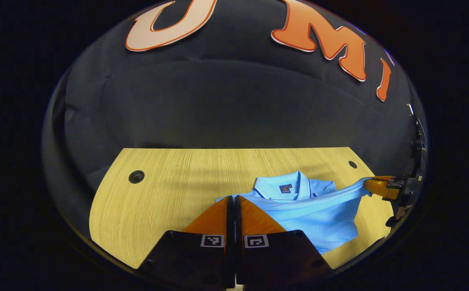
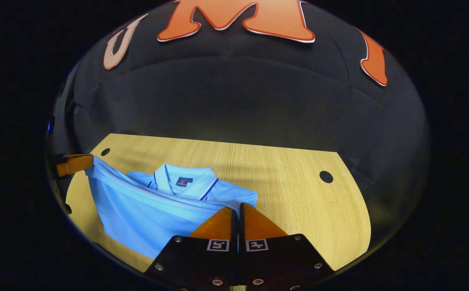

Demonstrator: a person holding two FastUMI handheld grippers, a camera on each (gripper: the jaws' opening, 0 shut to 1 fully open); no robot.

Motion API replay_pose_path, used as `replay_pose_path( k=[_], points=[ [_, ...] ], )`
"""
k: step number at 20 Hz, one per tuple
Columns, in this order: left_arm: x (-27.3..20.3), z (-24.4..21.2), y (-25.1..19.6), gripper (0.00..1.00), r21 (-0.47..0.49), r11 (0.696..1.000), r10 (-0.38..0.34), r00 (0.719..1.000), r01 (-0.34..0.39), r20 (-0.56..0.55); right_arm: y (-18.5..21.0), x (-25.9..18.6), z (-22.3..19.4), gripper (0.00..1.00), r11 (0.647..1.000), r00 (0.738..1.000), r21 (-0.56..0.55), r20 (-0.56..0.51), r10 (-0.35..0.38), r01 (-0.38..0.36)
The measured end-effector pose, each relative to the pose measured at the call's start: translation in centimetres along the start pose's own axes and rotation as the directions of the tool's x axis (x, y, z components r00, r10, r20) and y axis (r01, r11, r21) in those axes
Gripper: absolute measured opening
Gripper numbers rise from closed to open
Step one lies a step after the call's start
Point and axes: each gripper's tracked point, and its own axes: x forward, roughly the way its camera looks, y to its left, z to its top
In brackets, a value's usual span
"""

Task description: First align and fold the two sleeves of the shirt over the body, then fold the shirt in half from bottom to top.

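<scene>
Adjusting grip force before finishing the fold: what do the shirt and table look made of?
Shirt: looks like soft matte knit, probably cotton or a blend; it drapes and stretches between both closed grippers. Table: light wood-grain top, smooth and faintly glossy, likely laminate.

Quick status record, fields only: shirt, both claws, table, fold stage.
shirt: light blue polo shirt, collar at the far side, bottom hem lifted toward it
left claw: shut on the hem's left corner
right claw: shut on the hem's right corner
table: wooden table, grommet hole beside the shirt
fold stage: bottom-to-top fold under way, hem not yet laid down
</scene>
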Motion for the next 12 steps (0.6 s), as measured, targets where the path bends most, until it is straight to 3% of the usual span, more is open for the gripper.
replay_pose_path(
  k=[6, 9, 10, 12],
  points=[
    [5.3, 1.1, 0.8, 0.05, 0.032, 0.999, 0.008, 1.000, -0.007, -0.016, -0.1, 4.8, 1.9, 0.01, 0.999, 1.000, 0.025, -0.003, -0.020, 0.020],
    [7.4, 1.0, 1.8, 0.05, 0.077, 0.995, 0.062, 0.998, -0.060, -0.028, 0.0, 6.9, 2.6, 0.02, 0.993, 1.000, 0.121, 0.002, -0.007, 0.007],
    [7.7, 0.9, 2.1, 0.07, 0.097, 0.992, 0.079, 0.996, -0.076, -0.036, 0.0, 7.4, 2.4, 0.02, 0.987, 1.000, 0.162, -0.011, -0.010, 0.011],
    [7.5, 1.1, 2.6, 0.33, 0.093, 0.992, 0.095, 0.995, -0.091, -0.037, -0.6, 7.0, 1.9, 0.14, 0.980, 0.999, 0.193, -0.032, -0.034, 0.039]
  ],
)
